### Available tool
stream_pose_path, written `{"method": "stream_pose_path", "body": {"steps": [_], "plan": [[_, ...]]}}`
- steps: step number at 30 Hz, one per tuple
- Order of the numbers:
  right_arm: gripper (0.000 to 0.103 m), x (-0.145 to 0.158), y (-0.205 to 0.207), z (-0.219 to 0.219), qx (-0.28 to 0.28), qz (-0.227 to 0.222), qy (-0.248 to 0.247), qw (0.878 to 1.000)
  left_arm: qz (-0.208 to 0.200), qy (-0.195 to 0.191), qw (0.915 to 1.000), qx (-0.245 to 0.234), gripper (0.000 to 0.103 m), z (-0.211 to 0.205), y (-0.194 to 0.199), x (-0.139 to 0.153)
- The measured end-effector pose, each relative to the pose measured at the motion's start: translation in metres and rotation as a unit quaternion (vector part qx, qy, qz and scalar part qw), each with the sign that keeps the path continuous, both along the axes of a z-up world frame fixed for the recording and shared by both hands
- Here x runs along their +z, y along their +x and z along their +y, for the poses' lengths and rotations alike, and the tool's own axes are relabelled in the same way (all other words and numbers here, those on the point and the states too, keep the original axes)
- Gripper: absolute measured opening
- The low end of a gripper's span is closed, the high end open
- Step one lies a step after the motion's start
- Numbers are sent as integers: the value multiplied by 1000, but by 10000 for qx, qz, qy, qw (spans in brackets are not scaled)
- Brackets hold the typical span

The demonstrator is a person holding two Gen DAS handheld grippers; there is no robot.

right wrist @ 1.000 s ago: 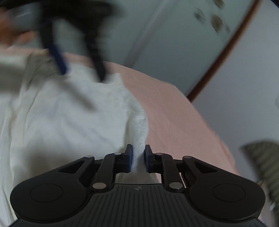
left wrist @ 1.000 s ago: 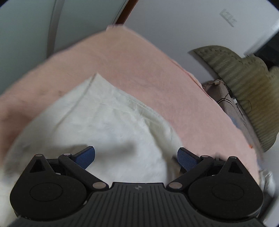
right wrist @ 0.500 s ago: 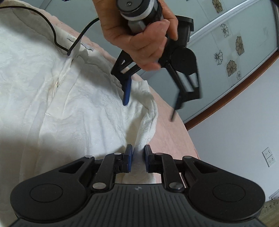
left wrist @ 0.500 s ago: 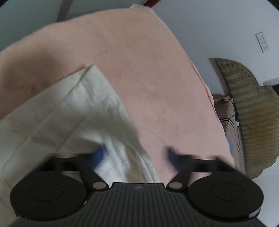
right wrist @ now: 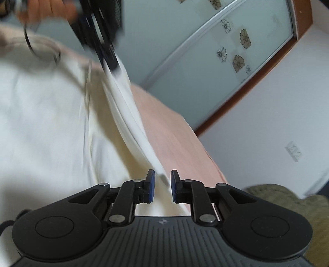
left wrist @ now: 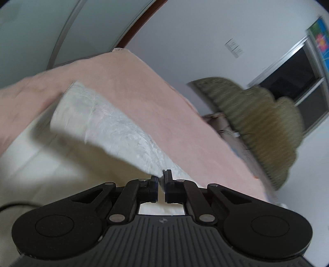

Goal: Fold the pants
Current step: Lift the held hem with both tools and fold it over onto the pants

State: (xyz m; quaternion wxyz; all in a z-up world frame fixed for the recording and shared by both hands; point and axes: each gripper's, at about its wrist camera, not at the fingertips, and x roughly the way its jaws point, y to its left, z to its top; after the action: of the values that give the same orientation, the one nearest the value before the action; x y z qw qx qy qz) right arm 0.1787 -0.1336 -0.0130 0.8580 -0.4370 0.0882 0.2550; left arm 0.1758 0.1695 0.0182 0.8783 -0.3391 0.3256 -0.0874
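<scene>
Pants: our cream-white pants (left wrist: 115,131) lie spread over the pink sheet, and one edge of them is lifted into a taut band that runs up and away from our jaws in both views (right wrist: 131,123).

Left gripper: our left gripper (left wrist: 161,182) has its jaws pressed together on the pants edge, with the fabric pinched right at the tips and stretching off ahead and to the left of them. In the right wrist view it shows up far ahead of the jaws as a blurry black shape (right wrist: 98,30) at the other end of the raised band.

Right gripper: our right gripper (right wrist: 162,184) has its jaws a little apart with the white cloth passing between them. We can't really tell whether the pads are gripping it.

Left hand: our left hand (right wrist: 47,10) is up at the top of the right wrist view, holding the left gripper, quite blurred.

Sheet: pink sheet (left wrist: 164,106) lies under the pants and reaches ahead and to the right of the jaws.

Beyond the sheet: an olive ribbed cushion thing (left wrist: 257,123) sits off to the right past the sheet edge, and a glass sliding door with flower prints (right wrist: 226,57) stands behind.
</scene>
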Motion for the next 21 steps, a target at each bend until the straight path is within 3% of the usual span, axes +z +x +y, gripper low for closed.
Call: {"method": "stream_pose_path", "body": {"steps": [3,7,9,12,14,16,18,19,20,21], "plan": [[16,-6,-17,-22,-390,-73,-199,9990,-47,-230,9996,154,5,8,-36,-14],[16,-18,-22,-35,-656,159,-270,9974,190,-271,9990,288,4,7,-36,-32],[16,-27,-21,-35,-712,117,-363,9967,178,-81,9992,346,5,4,-30,-32],[16,-29,-12,-32,-924,339,-225,9949,135,17,9983,563,19,-2,-18,-32],[12,-30,-13,-30,-984,417,-142,9942,138,-39,9966,816,39,-1,-14,-33],[9,-29,-19,-29,-1020,428,-107,9938,74,-185,9945,1027,47,3,-12,-36],[9,-27,-27,-30,-1048,496,-6,9933,30,-260,9927,1174,42,14,-16,-38],[9,-23,-30,-35,-1056,579,121,9926,36,-239,9922,1219,9,18,-19,-39],[9,-20,-34,-38,-1067,688,277,9915,48,-227,9924,1212,2,19,-21,-38],[9,-17,-38,-42,-1073,820,446,9898,11,-282,9920,1227,2,21,-26,-38]]}}
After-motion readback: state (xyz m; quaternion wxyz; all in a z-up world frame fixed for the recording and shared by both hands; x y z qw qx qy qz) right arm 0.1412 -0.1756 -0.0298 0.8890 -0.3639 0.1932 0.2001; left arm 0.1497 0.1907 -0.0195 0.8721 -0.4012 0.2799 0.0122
